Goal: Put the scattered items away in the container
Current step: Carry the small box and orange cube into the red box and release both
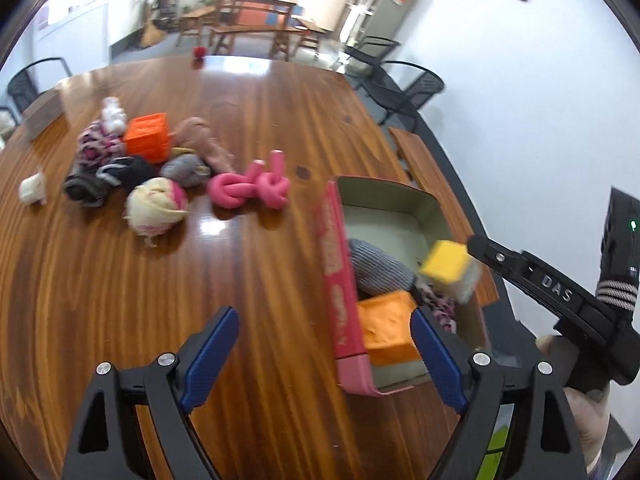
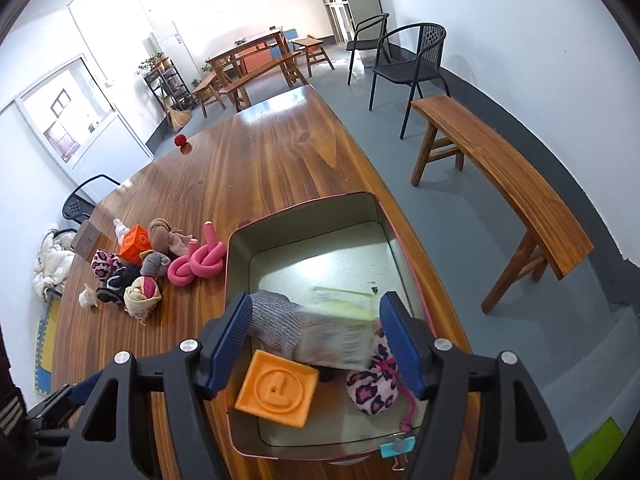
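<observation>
A pink metal tin [image 2: 240, 248] sits at the table's right edge; it also shows in the left wrist view [image 1: 336, 264]. Inside lie an orange block [image 2: 276, 390], a grey sock roll [image 2: 272, 320] and a leopard-print pouch [image 2: 374, 392]. A blurred yellow-topped block [image 2: 336, 336] is in mid-air between my right gripper's open fingers, above the tin; it also shows in the left wrist view [image 1: 446, 266]. My right gripper [image 2: 316, 344] is open over the tin. My left gripper [image 1: 324, 360] is open and empty, low over the table beside the tin. A pink foam knot [image 1: 250, 188] lies to the left.
A pile lies on the table's left: an orange cube [image 1: 146, 136], sock rolls [image 1: 158, 206], a leopard pouch [image 1: 96, 146], dark socks [image 1: 116, 174]. A red ball [image 1: 199, 53] sits at the far edge. A wooden bench [image 2: 500, 172] and black chairs [image 2: 416, 64] stand right of the table.
</observation>
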